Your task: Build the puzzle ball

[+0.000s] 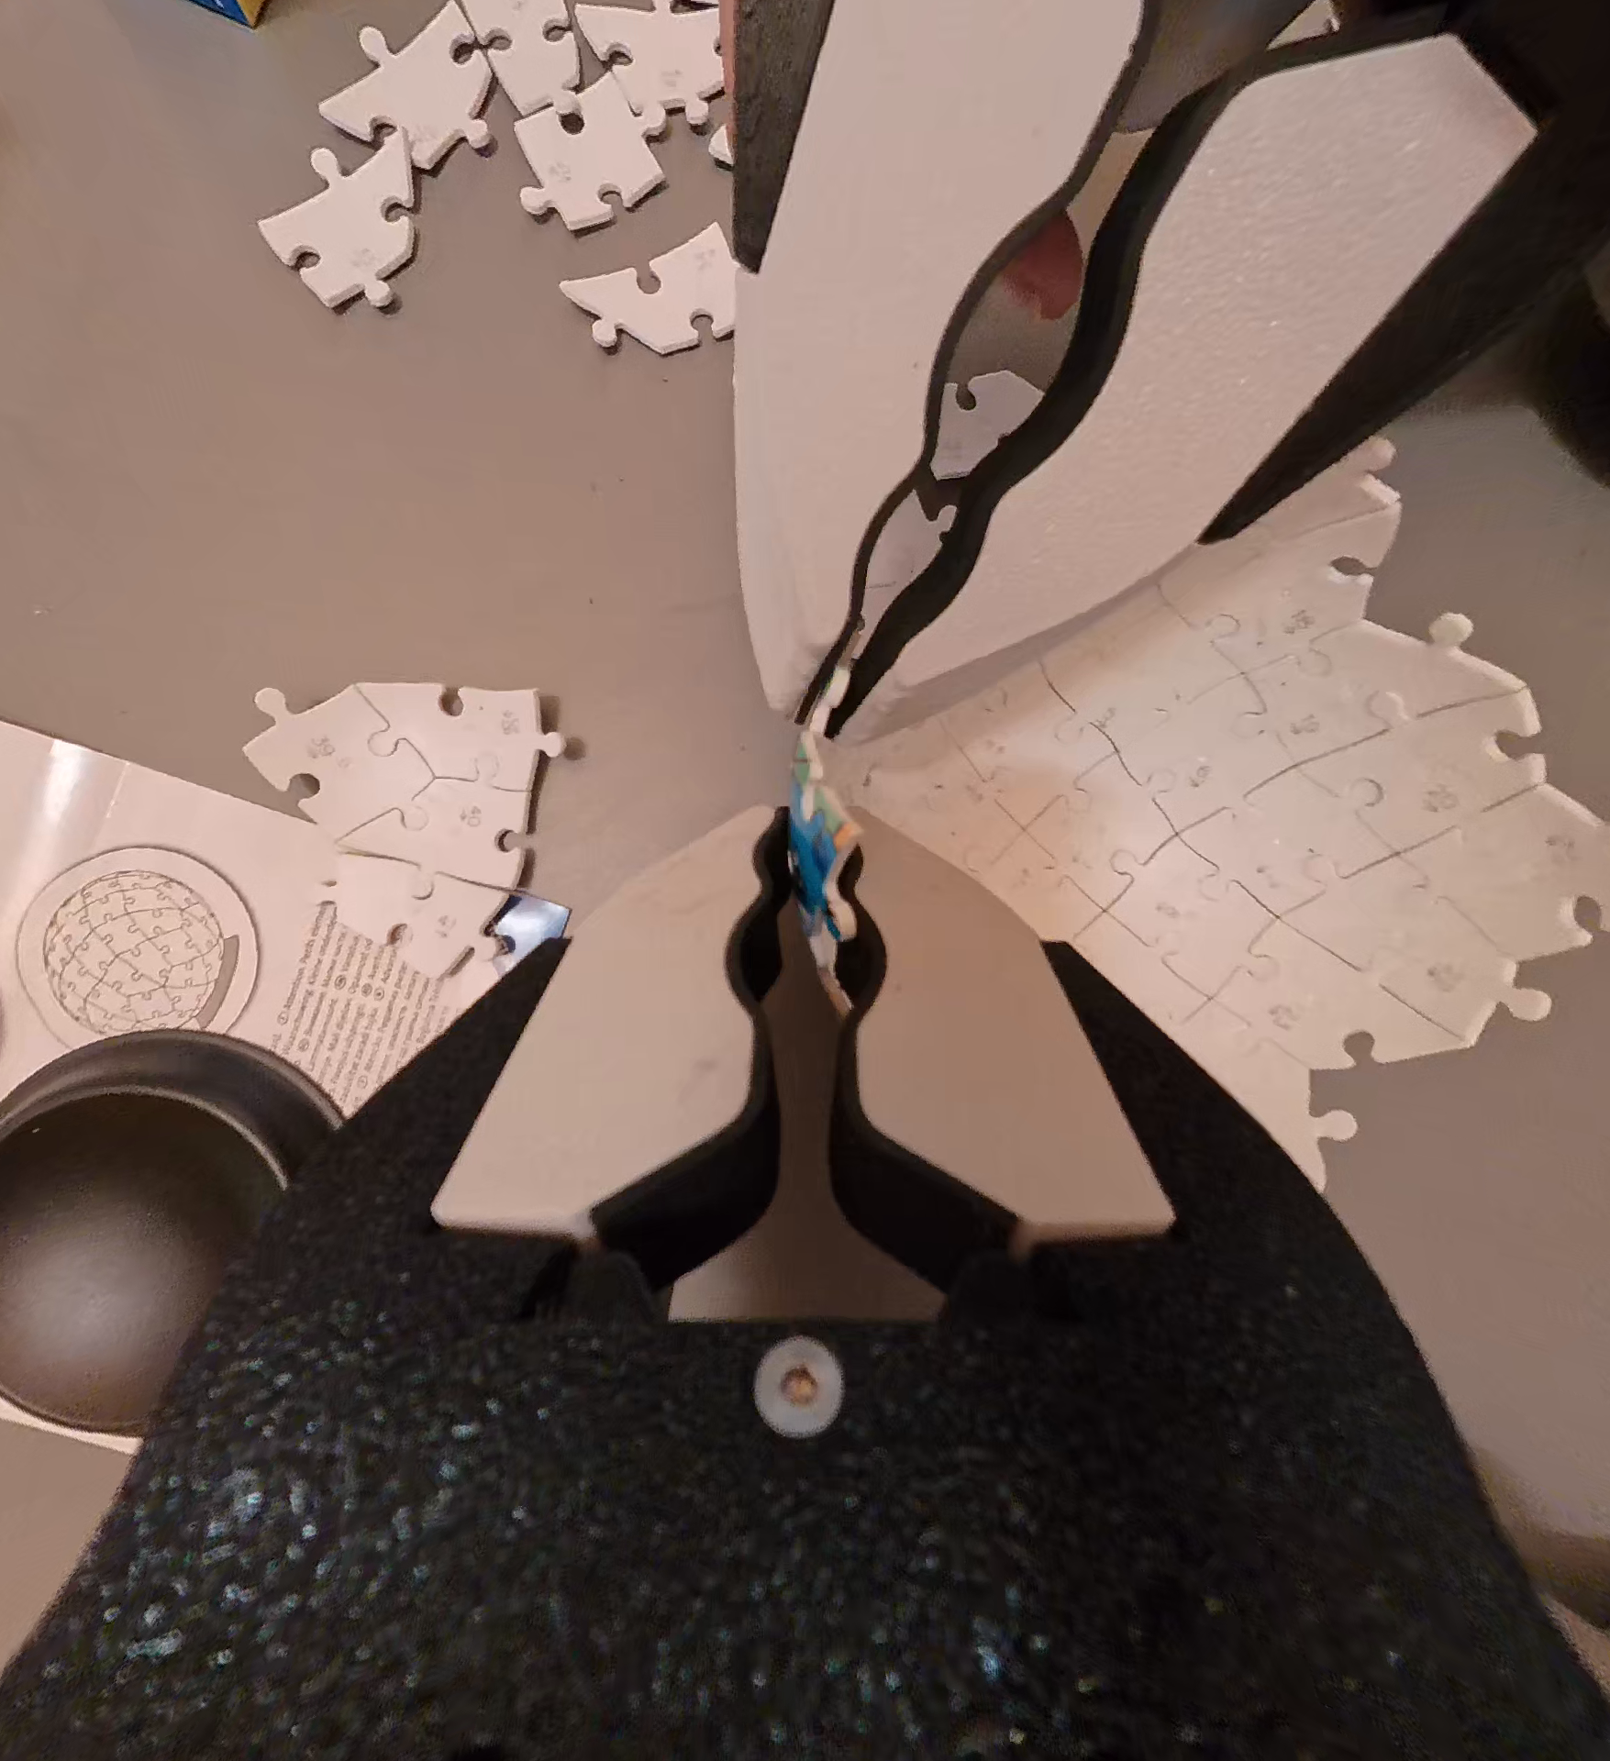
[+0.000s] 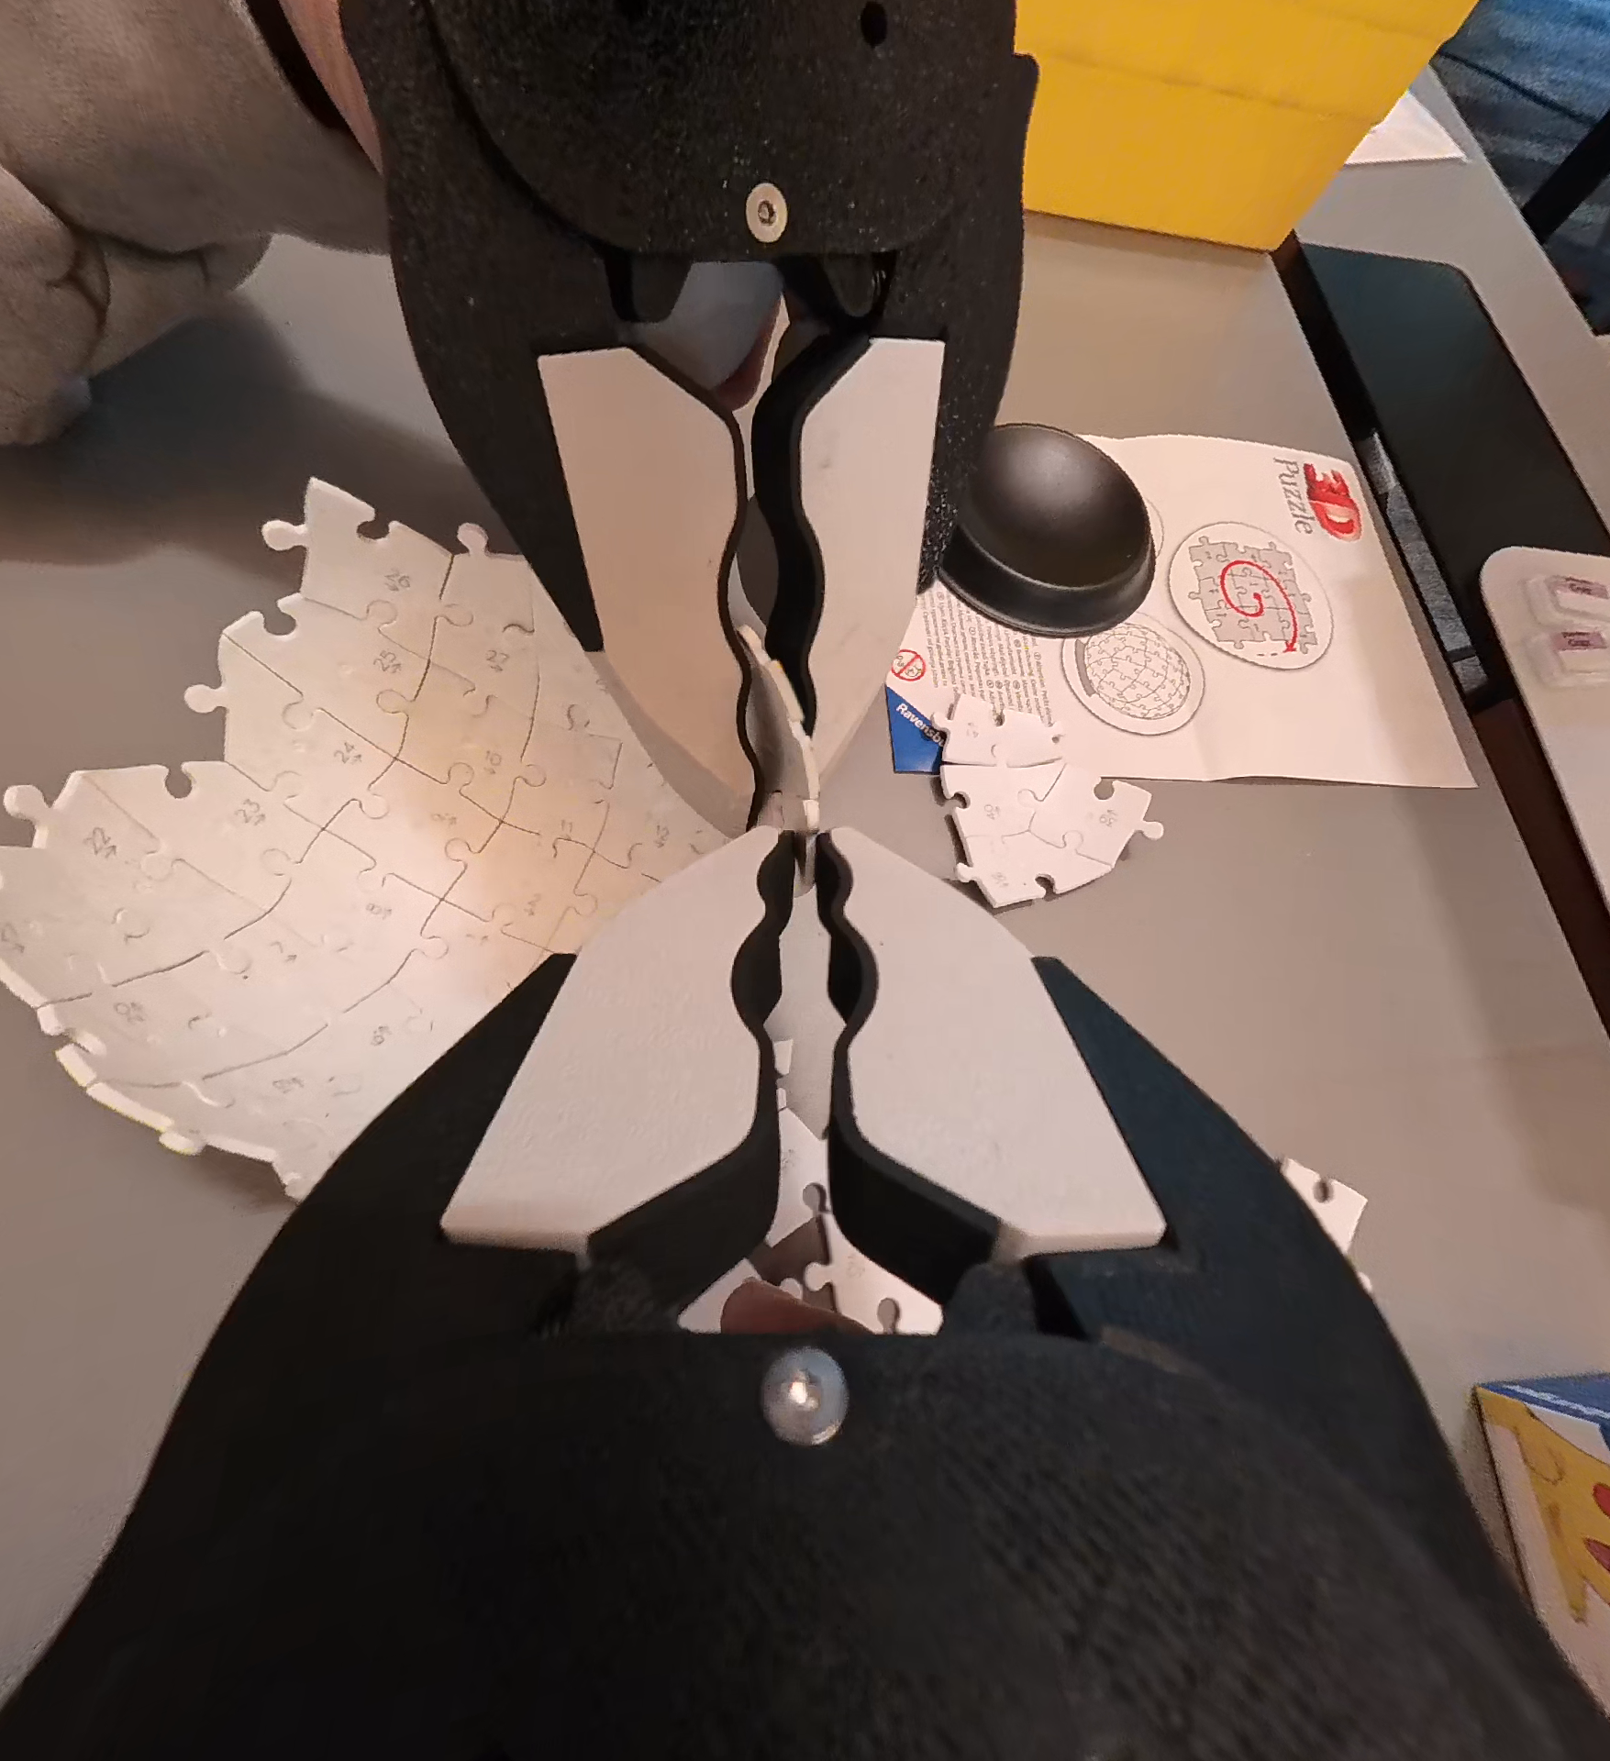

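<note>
While tips meet at centre:
Left gripper (image 1: pixel 820 858): pinching puzzle piece (image 1: pixel 818 862).
Right gripper (image 2: pixel 805 843): pinching same piece, 12 o'clock edge.
Curved shell (image 2: pixel 305 858): 9 o'clock, right view.

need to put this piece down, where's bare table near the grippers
Bare grey table lies between the loose pieces and the small joined cluster. Crowded: the instruction sheet with the black stand, and the big curved section.

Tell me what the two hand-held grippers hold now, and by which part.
Both pinch one loose puzzle piece between their fingertips: the left hand-held gripper at its near edge, the right hand-held gripper at the opposite edge.
</note>
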Tool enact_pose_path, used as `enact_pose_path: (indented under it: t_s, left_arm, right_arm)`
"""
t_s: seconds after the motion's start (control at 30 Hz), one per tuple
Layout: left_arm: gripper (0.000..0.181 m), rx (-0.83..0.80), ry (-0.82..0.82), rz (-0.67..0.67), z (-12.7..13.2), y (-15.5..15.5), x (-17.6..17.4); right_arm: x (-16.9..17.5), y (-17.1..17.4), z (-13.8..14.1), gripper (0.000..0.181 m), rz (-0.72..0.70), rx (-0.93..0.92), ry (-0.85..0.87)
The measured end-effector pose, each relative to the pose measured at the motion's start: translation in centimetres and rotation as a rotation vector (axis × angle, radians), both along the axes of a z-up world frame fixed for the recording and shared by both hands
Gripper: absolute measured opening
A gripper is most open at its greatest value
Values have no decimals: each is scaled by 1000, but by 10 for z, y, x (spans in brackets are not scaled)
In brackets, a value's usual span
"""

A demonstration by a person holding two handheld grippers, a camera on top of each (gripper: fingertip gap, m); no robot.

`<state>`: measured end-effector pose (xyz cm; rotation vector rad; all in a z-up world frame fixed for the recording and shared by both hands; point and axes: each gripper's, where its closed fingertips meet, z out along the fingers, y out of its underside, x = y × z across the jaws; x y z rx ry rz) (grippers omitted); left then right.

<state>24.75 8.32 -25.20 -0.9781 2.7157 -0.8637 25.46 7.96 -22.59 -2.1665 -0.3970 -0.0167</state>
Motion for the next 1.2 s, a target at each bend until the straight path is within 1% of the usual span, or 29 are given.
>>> enact_pose_path:
  t_s: [0.4,0.5,0.53,0.83,1.2]
  left_arm:
    - [4,-22,-1,-12,1,-2,1]
    - [3,-35,-15,-25,4,-5,0]
    - [3,-32,-18,-28,4,-5,0]
    - [3,-9,-31,-42,3,-4,0]
    - [4,20,-54,-44,2,0,2]
  right_arm:
    - [1,-2,0,5,3,1,-18]
    - [3,-3,-5,17,-6,-28,-41]
    - [2,-2,-7,18,-4,-37,-45]
    - [-5,-2,-9,7,29,-54,-21]
    - [-2,1,-9,6,14,-52,-49]
